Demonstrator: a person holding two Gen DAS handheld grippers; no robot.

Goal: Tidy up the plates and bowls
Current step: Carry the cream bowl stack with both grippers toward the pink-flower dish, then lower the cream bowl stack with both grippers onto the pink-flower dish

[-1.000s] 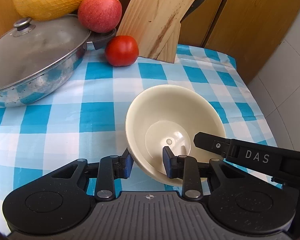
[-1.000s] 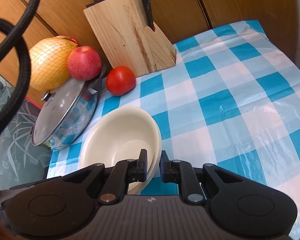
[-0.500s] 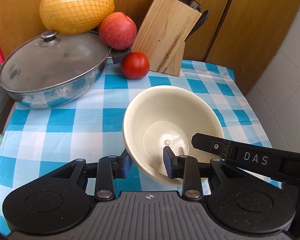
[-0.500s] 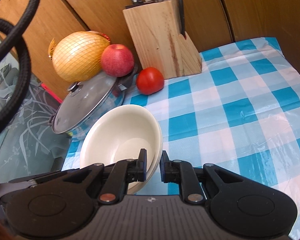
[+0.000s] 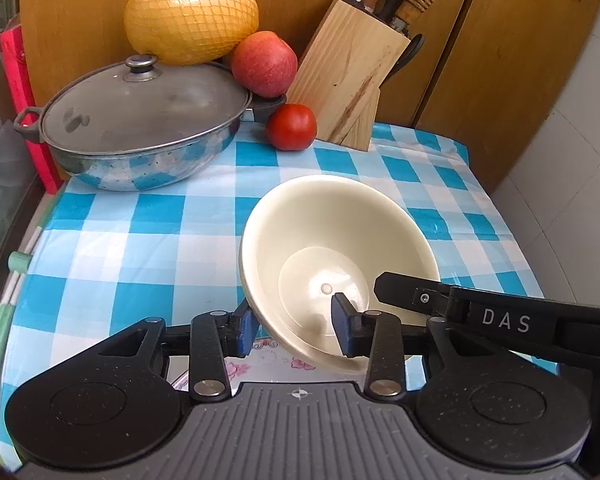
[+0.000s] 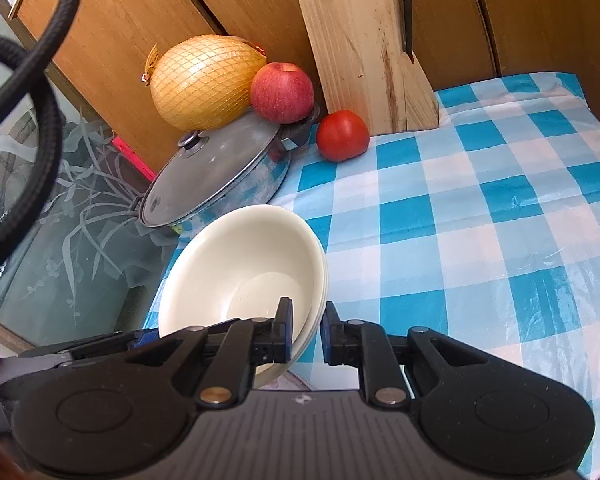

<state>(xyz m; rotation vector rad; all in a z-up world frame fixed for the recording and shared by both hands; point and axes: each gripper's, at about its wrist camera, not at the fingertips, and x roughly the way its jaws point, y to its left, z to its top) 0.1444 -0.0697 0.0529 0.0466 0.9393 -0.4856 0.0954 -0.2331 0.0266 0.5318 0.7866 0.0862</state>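
I have the cream bowl (image 5: 336, 256) lifted and tilted above the checked tablecloth (image 5: 140, 240), near the cloth's front edge, with both tools on it. My left gripper (image 5: 296, 326) straddles the bowl's near wall, one blue pad outside and one inside, and the pads look pressed against it. From the right wrist view the bowl (image 6: 244, 268) shows a doubled rim, so it may be two bowls nested; I cannot tell for certain. My right gripper (image 6: 306, 334) has its fingers closed on that rim, one pad inside, one outside. Beneath the bowl, at the cloth's front edge, a plate with pink flowers (image 5: 236, 368) peeks out, mostly hidden by my left tool.

Along the back edge of the cloth stands a lidded steel pan (image 5: 140, 128) at the left corner, with a netted pomelo (image 5: 190, 12) behind it, an apple (image 5: 264, 63) resting on the pan's handle, a tomato (image 5: 291, 127) just beside that, and a wooden knife block (image 5: 350, 76).
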